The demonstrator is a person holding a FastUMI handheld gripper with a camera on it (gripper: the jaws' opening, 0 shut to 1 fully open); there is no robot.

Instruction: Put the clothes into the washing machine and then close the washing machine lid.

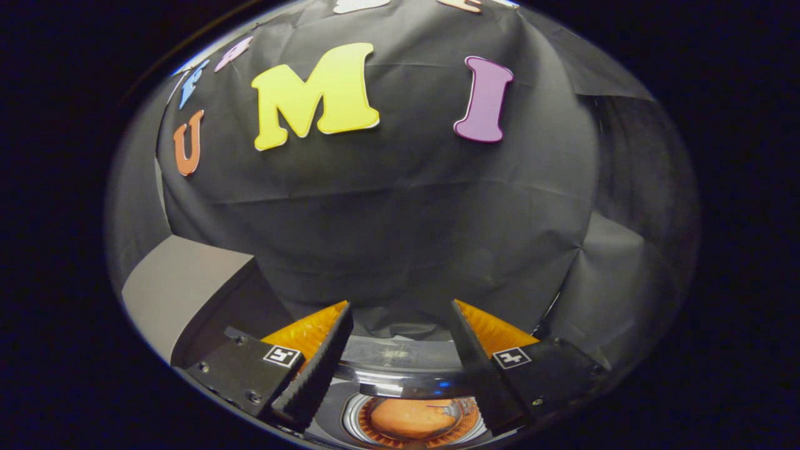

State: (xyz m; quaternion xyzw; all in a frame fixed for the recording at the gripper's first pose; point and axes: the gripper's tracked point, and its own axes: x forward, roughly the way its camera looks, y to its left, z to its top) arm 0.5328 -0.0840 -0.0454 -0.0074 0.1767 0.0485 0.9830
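My gripper is open, its fingers spread wide with nothing between them, pointing at the black booth wall. Below and between the fingers lies the washing machine, of which a glossy dark curved rim shows. Under that rim is a round opening with a pale ring, and inside it lies an orange piece of clothing. The fingers hang above the opening and touch nothing. Whether the dark curved part is the lid or the machine's top, I cannot tell.
A grey flat-topped block stands to the left of the fingers, close beside the machine. The black cloth wall hangs just beyond the machine and folds round on the right.
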